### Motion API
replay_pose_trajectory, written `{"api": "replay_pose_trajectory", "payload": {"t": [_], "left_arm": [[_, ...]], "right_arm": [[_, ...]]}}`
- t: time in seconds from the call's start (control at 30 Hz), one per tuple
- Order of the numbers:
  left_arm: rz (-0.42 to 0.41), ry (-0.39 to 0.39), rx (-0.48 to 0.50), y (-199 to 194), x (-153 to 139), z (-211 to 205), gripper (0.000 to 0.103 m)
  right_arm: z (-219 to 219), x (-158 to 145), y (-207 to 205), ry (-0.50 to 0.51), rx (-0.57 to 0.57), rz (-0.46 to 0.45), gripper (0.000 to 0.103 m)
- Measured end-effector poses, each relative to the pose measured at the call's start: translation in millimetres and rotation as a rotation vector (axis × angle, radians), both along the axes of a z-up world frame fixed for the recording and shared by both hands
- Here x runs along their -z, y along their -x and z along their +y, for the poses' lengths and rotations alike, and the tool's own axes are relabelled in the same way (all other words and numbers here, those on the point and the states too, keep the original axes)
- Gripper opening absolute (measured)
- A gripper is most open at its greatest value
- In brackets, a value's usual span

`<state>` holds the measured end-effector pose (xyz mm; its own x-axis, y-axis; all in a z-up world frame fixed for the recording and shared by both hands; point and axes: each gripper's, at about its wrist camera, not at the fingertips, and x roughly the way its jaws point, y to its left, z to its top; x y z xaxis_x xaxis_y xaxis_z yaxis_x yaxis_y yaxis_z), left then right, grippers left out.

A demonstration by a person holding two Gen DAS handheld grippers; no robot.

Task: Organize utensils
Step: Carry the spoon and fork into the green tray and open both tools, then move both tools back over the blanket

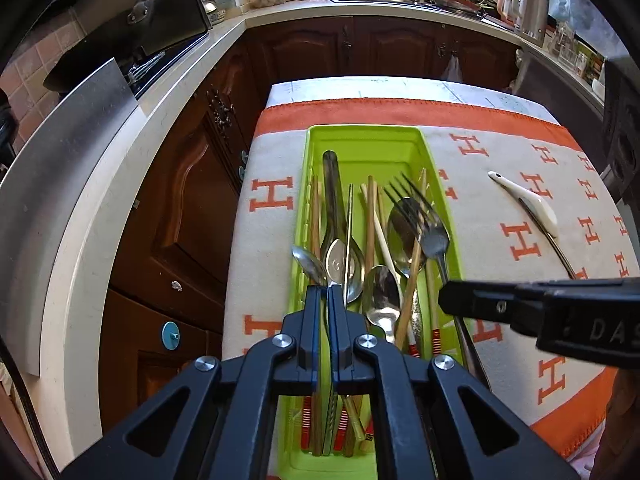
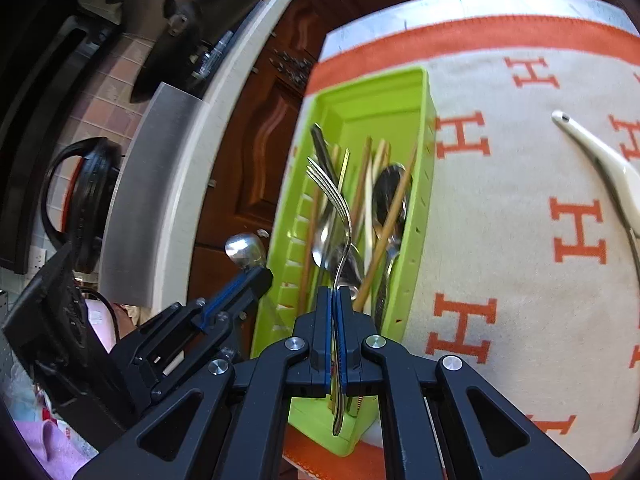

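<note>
A lime green utensil tray [image 1: 360,131] [image 2: 416,80] lies on the orange and cream cloth and holds several spoons, chopsticks and a knife. My left gripper [image 1: 329,292] [image 2: 260,274] is shut on the handle of a small metal spoon [image 1: 309,261] [image 2: 244,249], above the tray's near left part. My right gripper [image 2: 335,293] [image 1: 445,301] is shut on a metal fork [image 2: 326,188] [image 1: 424,216], tines pointing away, over the tray's right side. A white ceramic spoon [image 1: 532,202] [image 2: 600,160] lies on the cloth to the right of the tray, partly over a metal utensil.
The cloth [image 1: 500,184] covers a small table with dark wood cabinets [image 1: 172,200] close on the left and behind. A white counter [image 1: 104,184] runs along the left with a steel panel and cookware. A sink and a kettle [image 1: 524,8] stand at the back.
</note>
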<state>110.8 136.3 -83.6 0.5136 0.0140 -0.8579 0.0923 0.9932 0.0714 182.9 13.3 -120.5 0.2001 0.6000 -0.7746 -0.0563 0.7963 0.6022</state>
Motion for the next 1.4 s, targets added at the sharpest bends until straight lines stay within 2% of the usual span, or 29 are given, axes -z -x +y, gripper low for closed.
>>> {"api": "replay_pose_trajectory", "payload": {"t": [0.03,0.1,0.17,0.33,0.6,0.87,1.03,1.4], "left_arm": [[-0.002,0.003,-0.003,0,-1,0,0.005],[-0.008,0.009,-0.011,1,-3,1,0.017],[-0.016,0.014,-0.023,3,-5,2,0.024],[-0.009,0.048,-0.041,15,-11,5,0.024],[-0.006,0.109,-0.057,38,-20,-3,0.027],[0.006,0.150,-0.032,56,-25,-28,0.027],[0.007,0.168,0.004,68,-32,-51,0.027],[-0.033,0.150,0.058,98,-58,-93,0.028]], "right_arm": [[1,3,-1,0.010,-0.001,0.012,0.003],[2,10,-1,0.019,-0.007,0.032,0.004],[3,16,1,0.019,-0.011,0.045,0.010],[-1,12,9,0.014,-0.023,0.018,0.012],[-19,-11,32,0.063,-0.047,-0.082,0.012],[-59,-25,68,0.128,-0.052,-0.156,0.012],[-89,-30,89,0.130,-0.024,-0.169,0.012],[-145,-50,129,0.123,0.043,-0.215,0.012]]}}
